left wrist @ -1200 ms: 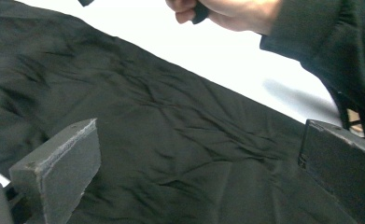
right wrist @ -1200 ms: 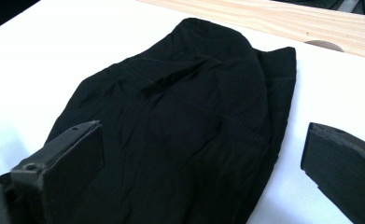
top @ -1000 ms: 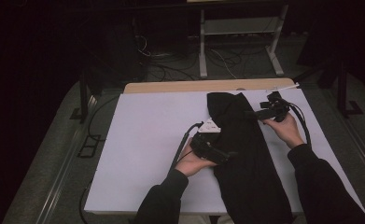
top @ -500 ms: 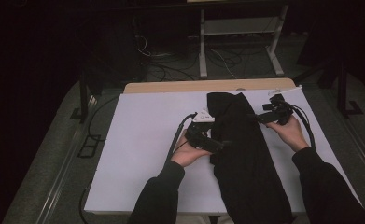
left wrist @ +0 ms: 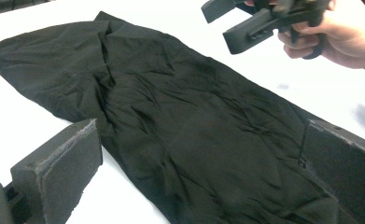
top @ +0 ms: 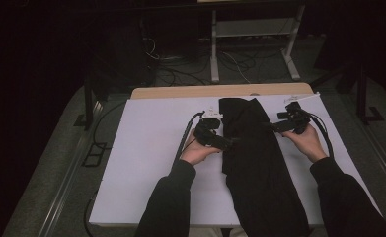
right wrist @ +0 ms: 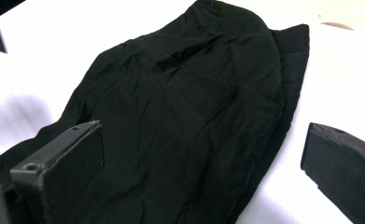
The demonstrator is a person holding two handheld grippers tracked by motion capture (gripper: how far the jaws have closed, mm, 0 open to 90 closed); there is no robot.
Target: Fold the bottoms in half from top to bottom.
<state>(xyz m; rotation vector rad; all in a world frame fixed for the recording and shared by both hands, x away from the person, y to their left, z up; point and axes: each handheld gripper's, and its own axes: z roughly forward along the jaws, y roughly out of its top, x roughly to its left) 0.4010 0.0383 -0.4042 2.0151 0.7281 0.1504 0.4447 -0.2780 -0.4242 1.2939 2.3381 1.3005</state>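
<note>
- A person's two dark sleeves (top: pixel 173 207) come in from the near edge of the table (top: pixel 146 163), which is covered by a white sheet.
- A long black garment (top: pixel 257 168) lies flat on the right half of the sheet, running from the near edge up toward the far side; its near end hangs past the table edge between the sleeves.
- The cloth is creased, with a stitched seam showing near its far end in the right gripper view (right wrist: pixel 185 121).
- The left hand (top: pixel 196 150) holds the left gripper (top: pixel 228 143) just beside the garment's left edge, about halfway up the table, pointing right at the cloth.
- In the left gripper view its jaws stand wide apart, released, with the garment (left wrist: pixel 180 121) spread between them and nothing clamped.
- The right hand (top: pixel 306 140) holds the right gripper (top: pixel 272 126) at the garment's right edge, a little farther up the table than the left one, pointing left.
- Its jaws are also spread wide and released, framing the cloth without gripping it.
- The right gripper (left wrist: pixel 231 28) and its hand (left wrist: pixel 339 35) also show at the top right of the left gripper view, above the white sheet.
- A black cable (top: pixel 183 138) trails from the left gripper toward the near left.
- Beyond the sheet a strip of bare wooden tabletop (top: pixel 190 92) shows along the far edge.
- Farther off, on the dark floor, stand a white metal frame (top: pixel 252 34) and tangled cables (top: pixel 166 69).
</note>
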